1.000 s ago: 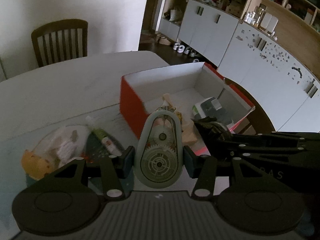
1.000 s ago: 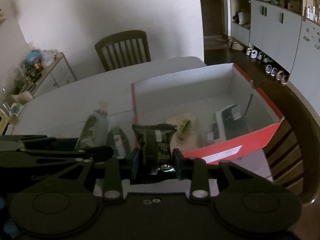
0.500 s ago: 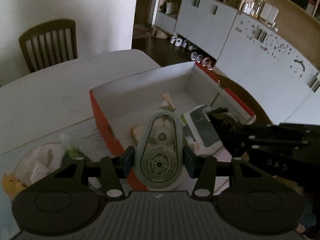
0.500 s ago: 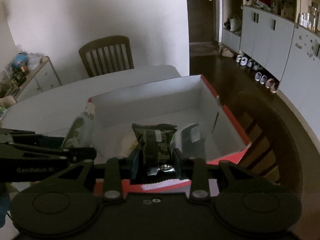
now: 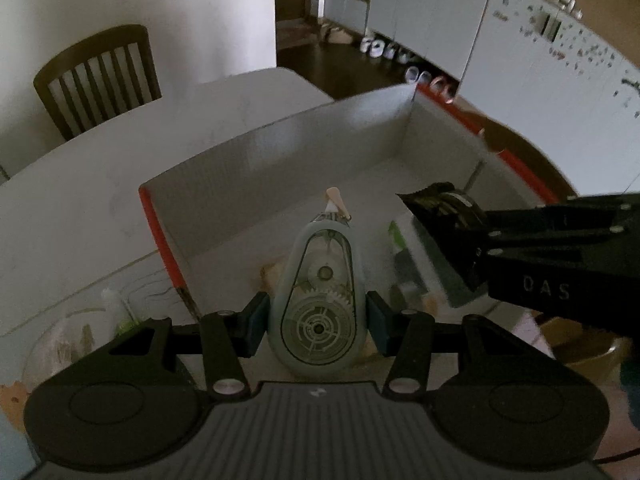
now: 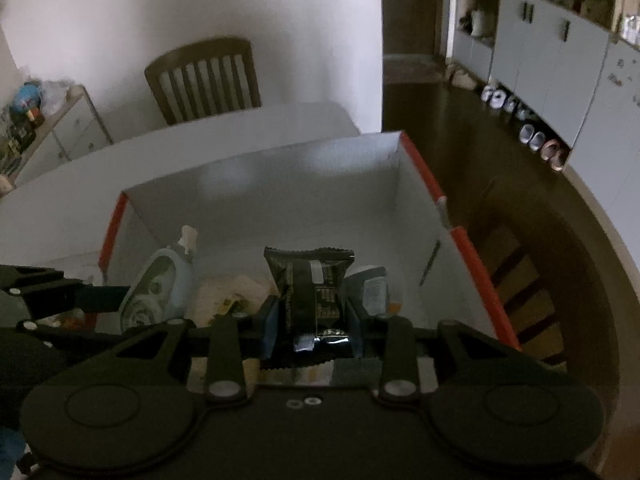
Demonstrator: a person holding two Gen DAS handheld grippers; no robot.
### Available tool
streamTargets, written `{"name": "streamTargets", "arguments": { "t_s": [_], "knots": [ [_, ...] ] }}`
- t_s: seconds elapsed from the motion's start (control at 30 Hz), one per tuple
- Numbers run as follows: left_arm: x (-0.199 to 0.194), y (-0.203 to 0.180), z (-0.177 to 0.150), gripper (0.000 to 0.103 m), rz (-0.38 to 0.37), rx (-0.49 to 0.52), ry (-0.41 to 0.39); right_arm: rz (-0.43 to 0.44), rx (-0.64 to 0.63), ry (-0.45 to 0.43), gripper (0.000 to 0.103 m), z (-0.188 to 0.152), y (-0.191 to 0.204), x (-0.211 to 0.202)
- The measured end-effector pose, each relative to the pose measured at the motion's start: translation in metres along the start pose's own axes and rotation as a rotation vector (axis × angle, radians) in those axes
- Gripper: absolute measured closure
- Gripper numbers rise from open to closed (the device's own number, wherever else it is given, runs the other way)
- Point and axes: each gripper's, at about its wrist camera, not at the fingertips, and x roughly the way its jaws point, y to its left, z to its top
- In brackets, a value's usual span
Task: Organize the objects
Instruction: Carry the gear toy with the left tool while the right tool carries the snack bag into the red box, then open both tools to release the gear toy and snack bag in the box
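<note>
Movement: both grippers, each carrying its load, are now hanging over the open box, having come across from the table side where they were a second ago; the bowl and tube at the left are sliding toward the frame edge.
Table [image 5: 80, 184]: white top, bearing the box; a wooden chair [image 5: 96, 76] is standing behind it.
Box [image 5: 320, 148]: red outside, white inside, open-topped, holding a pale packet and a dark-and-green pack on its floor.
Left gripper [image 5: 318, 316]: its pads are clamping the correction tape dispenser from both sides.
Right gripper [image 6: 314, 320]: its pads are pinching the snack packet at mid-body.
Correction tape dispenser [image 5: 318, 300]: pale green, teardrop-shaped, gears showing, tip pointing away, hanging above the box's near left part.
Snack packet [image 6: 310, 288]: black, crimped ends, upright, hanging above the box's near middle.
</note>
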Motion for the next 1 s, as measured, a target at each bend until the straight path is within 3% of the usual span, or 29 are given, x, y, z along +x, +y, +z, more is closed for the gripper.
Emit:
{"name": "streamTargets", "arguments": {
  "t_s": [0.37, 0.6, 0.93, 1.0],
  "knots": [
    [0.035, 0.001, 0.006, 0.053, 0.052, 0.016, 0.080, -0.002, -0.039, 0.055, 0.069, 0.011, -0.001, 0.041],
    [0.042, -0.005, 0.010, 0.053, 0.047, 0.037, 0.085, -0.024, -0.057, 0.115, 0.069, 0.010, 0.001, 0.059],
    [0.042, -0.005, 0.009, 0.051, 0.035, 0.053, 0.081, 0.017, -0.030, 0.117, 0.066, 0.008, -0.005, 0.053],
    [0.041, -0.005, 0.008, 0.046, 0.028, 0.049, 0.071, 0.029, -0.027, 0.111, 0.066, 0.008, -0.007, 0.048]
  ]
}}
